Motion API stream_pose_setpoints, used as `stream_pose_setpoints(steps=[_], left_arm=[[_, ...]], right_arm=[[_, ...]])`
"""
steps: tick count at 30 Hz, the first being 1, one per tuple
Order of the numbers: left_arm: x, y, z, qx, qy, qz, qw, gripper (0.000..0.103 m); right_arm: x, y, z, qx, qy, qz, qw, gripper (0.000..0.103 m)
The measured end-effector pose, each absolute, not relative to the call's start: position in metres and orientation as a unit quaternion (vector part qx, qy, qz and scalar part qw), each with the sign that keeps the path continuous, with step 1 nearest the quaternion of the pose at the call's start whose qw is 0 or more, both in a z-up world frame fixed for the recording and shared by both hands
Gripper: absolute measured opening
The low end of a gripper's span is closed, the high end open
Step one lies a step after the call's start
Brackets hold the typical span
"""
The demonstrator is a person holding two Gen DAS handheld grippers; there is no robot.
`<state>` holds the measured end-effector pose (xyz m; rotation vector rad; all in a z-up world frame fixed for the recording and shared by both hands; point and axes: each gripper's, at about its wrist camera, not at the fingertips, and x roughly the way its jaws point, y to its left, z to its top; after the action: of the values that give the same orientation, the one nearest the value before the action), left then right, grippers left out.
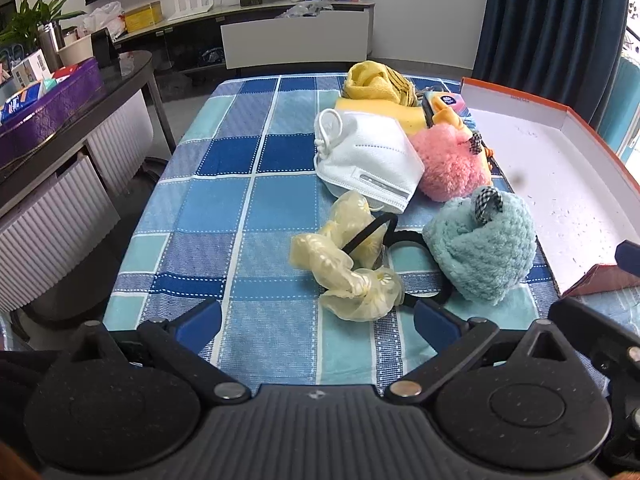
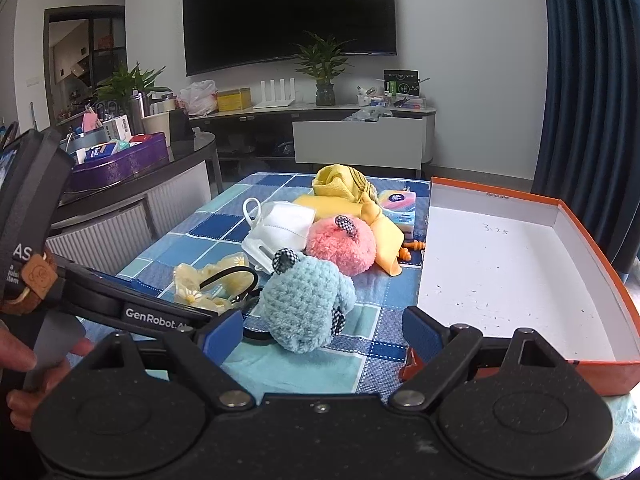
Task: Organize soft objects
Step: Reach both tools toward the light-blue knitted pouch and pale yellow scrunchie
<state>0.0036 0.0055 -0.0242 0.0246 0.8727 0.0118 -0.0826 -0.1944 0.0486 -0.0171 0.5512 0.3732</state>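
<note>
Lying beyond spread fingers (image 1: 200,322): scrunchie (image 1: 348,268)

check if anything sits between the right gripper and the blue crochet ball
Nothing visible does. The right gripper is open with the blue crochet ball just ahead, slightly left of centre; the black hair tie lies beside it.

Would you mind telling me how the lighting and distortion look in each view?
Left wrist: daylight blows out the right edge past the orange box; a dark smudge sits on its floor. Right wrist: fisheye bends the TV; the light is even.
</note>
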Motion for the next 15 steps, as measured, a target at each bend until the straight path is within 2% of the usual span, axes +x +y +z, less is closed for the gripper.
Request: stream_pose_setpoints(steps=[15], left_arm=[[0.0079,0.0121,-0.0314,0.0,0.43,0.0,0.903,0.103]], right_arm=[[-0.0776,-0.186,0.0452,-0.016,0.279,0.187,0.942,0.102]])
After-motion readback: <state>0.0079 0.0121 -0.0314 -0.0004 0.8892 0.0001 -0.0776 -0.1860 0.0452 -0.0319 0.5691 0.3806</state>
